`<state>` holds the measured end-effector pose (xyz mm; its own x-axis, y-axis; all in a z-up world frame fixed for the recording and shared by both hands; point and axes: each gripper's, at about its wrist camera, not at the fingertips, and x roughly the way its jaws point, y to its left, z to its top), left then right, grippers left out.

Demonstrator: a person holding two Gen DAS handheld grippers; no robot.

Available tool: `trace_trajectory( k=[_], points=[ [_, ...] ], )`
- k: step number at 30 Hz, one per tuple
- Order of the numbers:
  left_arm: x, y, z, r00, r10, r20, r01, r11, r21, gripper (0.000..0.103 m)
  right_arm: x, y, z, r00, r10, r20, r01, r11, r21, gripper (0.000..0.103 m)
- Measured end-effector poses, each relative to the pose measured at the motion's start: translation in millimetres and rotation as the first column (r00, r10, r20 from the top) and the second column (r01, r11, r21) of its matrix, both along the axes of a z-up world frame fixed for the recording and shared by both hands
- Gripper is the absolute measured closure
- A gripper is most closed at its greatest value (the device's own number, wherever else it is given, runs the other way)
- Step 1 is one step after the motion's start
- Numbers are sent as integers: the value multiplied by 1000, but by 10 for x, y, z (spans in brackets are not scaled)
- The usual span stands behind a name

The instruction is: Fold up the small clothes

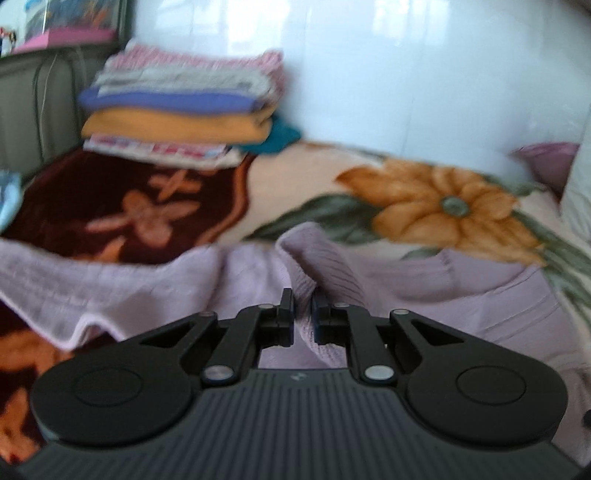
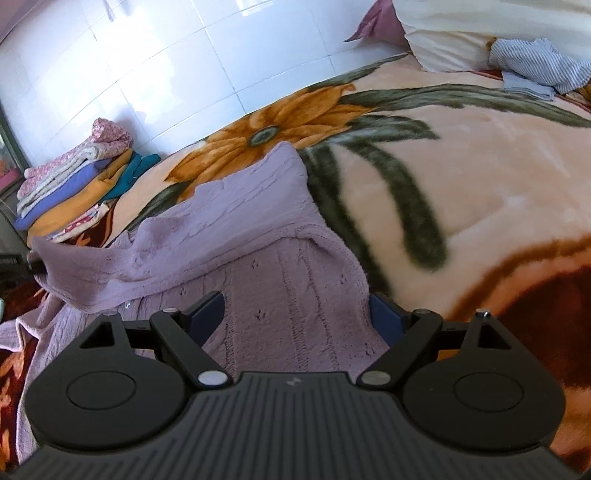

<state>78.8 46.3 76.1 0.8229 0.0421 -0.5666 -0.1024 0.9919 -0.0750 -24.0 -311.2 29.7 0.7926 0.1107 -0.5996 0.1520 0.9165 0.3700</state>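
A lilac knitted garment [image 1: 424,291] lies on the flowered blanket, partly folded over itself. My left gripper [image 1: 303,314] is shut on a pinched ridge of that lilac knit, which rises between its pads. In the right wrist view the same lilac garment [image 2: 258,236] spreads out in front, one flap lifted towards the left, where the tip of the left gripper [image 2: 35,264] holds its edge. My right gripper [image 2: 295,314] stands wide open just above the garment's near part, its right finger by the garment's right edge, pressing on nothing.
A stack of folded clothes [image 1: 181,107] sits at the back left by the white tiled wall [image 1: 406,74]; the same stack [image 2: 77,181] shows in the right wrist view. A striped cloth [image 2: 539,66] and a cream pillow [image 2: 461,33] lie far right. The flowered blanket [image 2: 480,177] covers the bed.
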Motion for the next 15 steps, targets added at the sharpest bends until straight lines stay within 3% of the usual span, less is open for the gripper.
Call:
trace_trajectory(
  k=[6,13,14,15],
  points=[
    [9,266,-189,995,35,-90,-33,999,18,89,22,21,-4,1000,1,-8,-1,1000,-18,14],
    [-102,454,-212,996,30,-88,-37,996,-78,89,100,31,74,1000,21,2,-21,999,-44,14],
    [-102,471,-195,997,22,-80,-30,994,-103,87,127,14,102,1000,23,6,-23,999,-44,14],
    [-99,487,-181,997,18,-72,-27,992,-121,77,153,-2,133,1000,23,12,-22,999,-46,14]
  ],
)
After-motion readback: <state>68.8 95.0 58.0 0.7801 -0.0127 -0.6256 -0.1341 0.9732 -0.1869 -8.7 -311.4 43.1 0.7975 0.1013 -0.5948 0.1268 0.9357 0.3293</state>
